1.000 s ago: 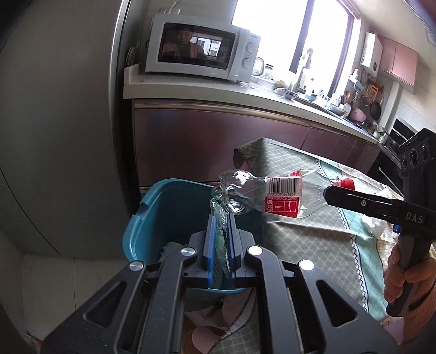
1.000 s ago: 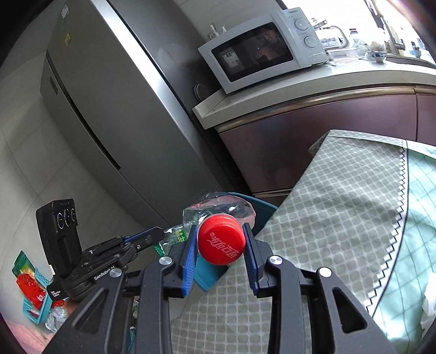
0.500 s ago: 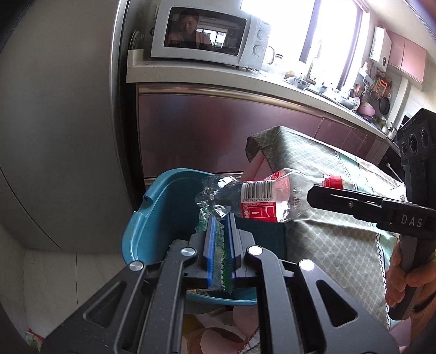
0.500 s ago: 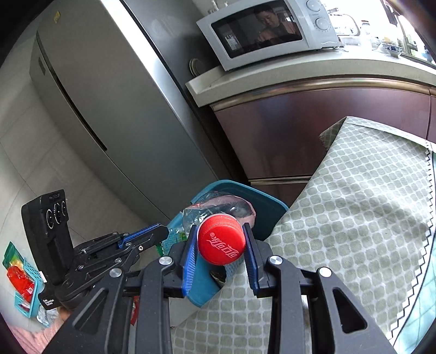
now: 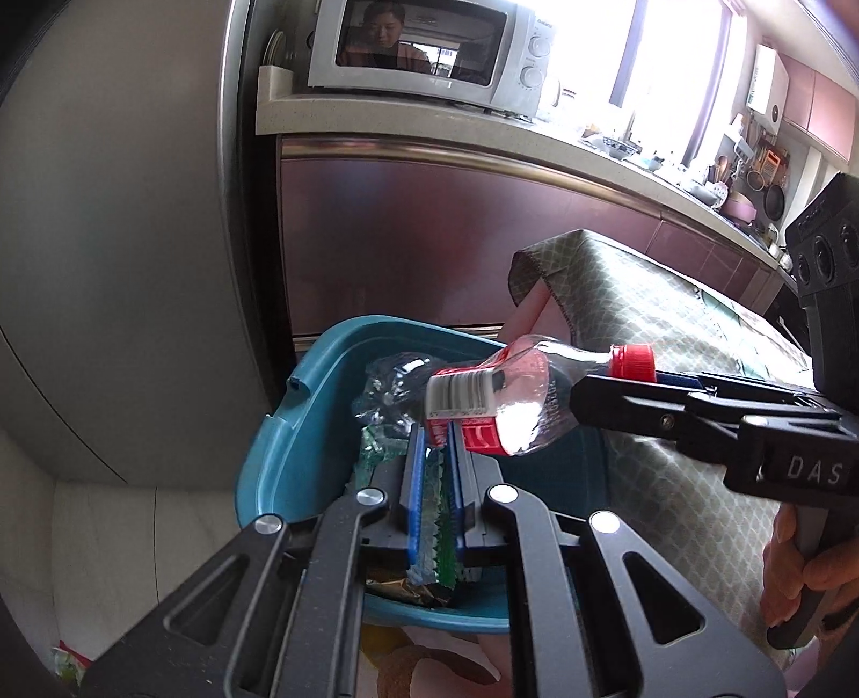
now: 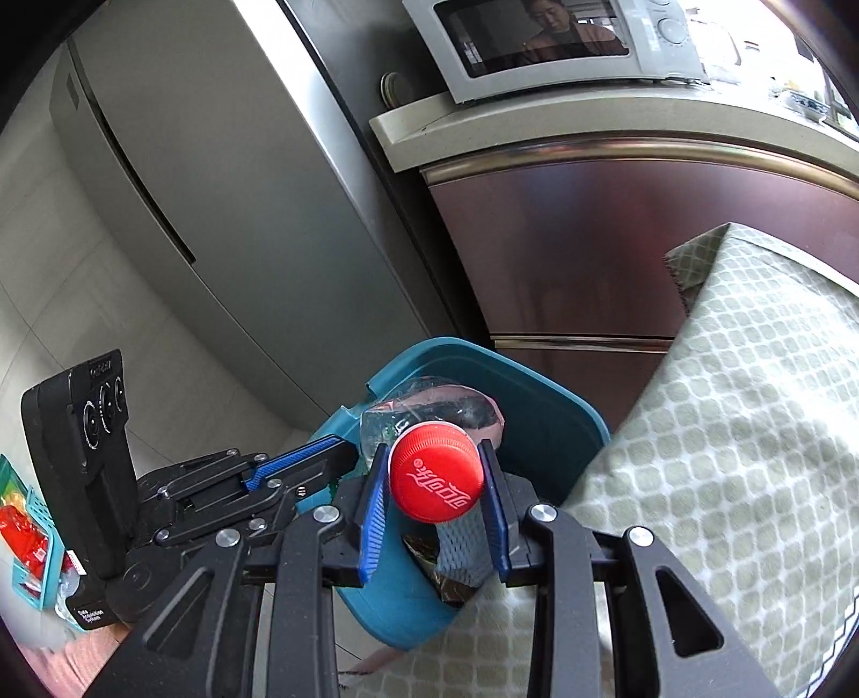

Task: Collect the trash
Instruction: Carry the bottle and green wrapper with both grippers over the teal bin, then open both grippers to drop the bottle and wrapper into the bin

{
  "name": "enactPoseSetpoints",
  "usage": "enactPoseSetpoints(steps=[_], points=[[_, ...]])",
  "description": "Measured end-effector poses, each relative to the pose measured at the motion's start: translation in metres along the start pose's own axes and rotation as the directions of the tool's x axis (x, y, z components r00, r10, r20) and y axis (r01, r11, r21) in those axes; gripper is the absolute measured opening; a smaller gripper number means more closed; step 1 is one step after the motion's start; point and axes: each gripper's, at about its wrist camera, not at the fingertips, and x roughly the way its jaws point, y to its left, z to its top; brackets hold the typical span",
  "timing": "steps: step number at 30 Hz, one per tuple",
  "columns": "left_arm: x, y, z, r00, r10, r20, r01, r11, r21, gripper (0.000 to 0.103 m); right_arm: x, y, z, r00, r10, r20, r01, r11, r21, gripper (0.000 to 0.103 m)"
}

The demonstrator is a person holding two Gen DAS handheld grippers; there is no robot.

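A teal trash bin (image 5: 279, 462) (image 6: 542, 386) stands on the floor beside the table. My left gripper (image 5: 432, 445) is shut on a green crinkled wrapper (image 5: 432, 510) held over the bin's opening. My right gripper (image 6: 435, 478) is shut on the neck of a clear plastic bottle (image 5: 515, 397) with a red cap (image 6: 435, 478) (image 5: 633, 362) and a red label. The bottle lies nearly level, its crushed base over the bin. In the left wrist view the right gripper (image 5: 639, 394) reaches in from the right. In the right wrist view the left gripper (image 6: 333, 456) comes in from the left. Dark wrappers lie inside the bin.
A table with a green patterned cloth (image 5: 671, 333) (image 6: 751, 429) borders the bin on the right. Behind are a grey fridge (image 5: 123, 241), maroon cabinets (image 5: 429, 236) and a microwave (image 5: 424, 48) on the counter. A small teal basket (image 6: 27, 547) with red packets sits on the floor at the left.
Both grippers have moved forward and down toward the bin. The bottle and the wrapper now hang over its opening instead of above the table edge.
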Motion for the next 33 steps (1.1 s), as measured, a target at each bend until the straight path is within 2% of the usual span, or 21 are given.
enactPoseSetpoints(steps=[7, 15, 26, 30, 33], points=[[0.026, 0.002, 0.002, 0.999, 0.007, -0.043, -0.008, 1.000, -0.024, 0.009, 0.018, -0.002, 0.004, 0.999, -0.014, -0.042, 0.015, 1.000, 0.011, 0.032], [0.032, -0.004, -0.004, 0.999, -0.003, -0.044, 0.002, 1.000, -0.024, 0.009, 0.006, -0.011, 0.000, 1.000, -0.022, -0.015, 0.022, 0.999, 0.033, 0.033], [0.000, -0.004, -0.011, 0.999, -0.032, 0.005, 0.032, 0.999, -0.036, 0.014, -0.016, -0.012, -0.012, 1.000, 0.000, 0.005, 0.000, 0.999, 0.036, 0.033], [-0.016, -0.011, -0.012, 0.998, -0.059, 0.032, 0.060, 0.998, -0.026, 0.021, -0.033, -0.010, -0.018, 0.999, 0.014, 0.031, -0.015, 0.999, 0.031, 0.034], [-0.031, -0.019, -0.013, 0.995, -0.080, 0.057, 0.080, 0.997, -0.001, 0.025, -0.049, -0.007, -0.025, 0.998, 0.014, 0.056, -0.015, 1.000, 0.019, 0.040]])
